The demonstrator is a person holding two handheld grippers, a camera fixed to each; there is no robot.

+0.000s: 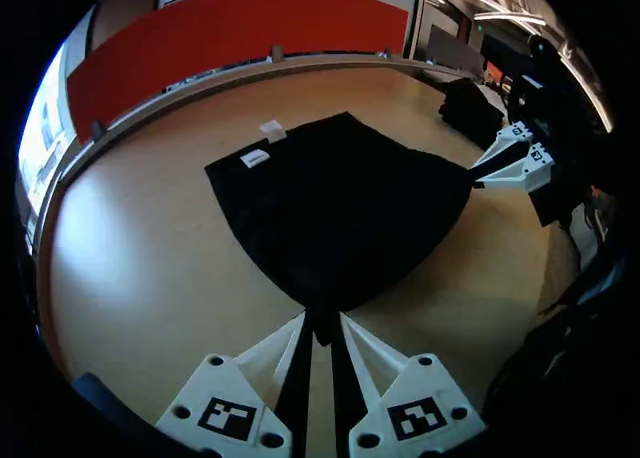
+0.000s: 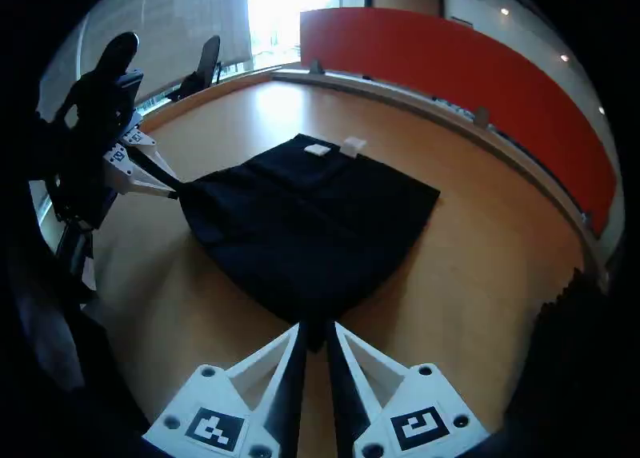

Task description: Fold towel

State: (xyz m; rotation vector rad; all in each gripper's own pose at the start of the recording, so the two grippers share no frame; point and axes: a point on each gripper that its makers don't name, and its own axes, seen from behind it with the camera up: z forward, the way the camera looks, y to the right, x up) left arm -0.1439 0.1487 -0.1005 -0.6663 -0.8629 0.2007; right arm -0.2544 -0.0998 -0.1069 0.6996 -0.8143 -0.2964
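A black towel (image 1: 344, 202) lies spread on the wooden table (image 1: 144, 250), with white tags (image 1: 254, 158) at its far edge. My left gripper (image 1: 322, 330) is shut on the towel's near corner, which sticks out between the fingers. In the left gripper view the right gripper (image 1: 478, 174) pinches the towel's right corner. In the right gripper view my right gripper (image 2: 316, 330) is shut on the near corner of the towel (image 2: 312, 218), and the left gripper (image 2: 176, 190) holds the corner at the left. Both held corners are slightly raised.
A red partition (image 1: 240, 34) runs along the table's far edge behind a raised rim. A second dark cloth pile (image 1: 472, 110) sits at the far right of the table. Office chairs (image 2: 200, 62) stand by the window. A person in dark clothes (image 2: 88, 138) holds the grippers.
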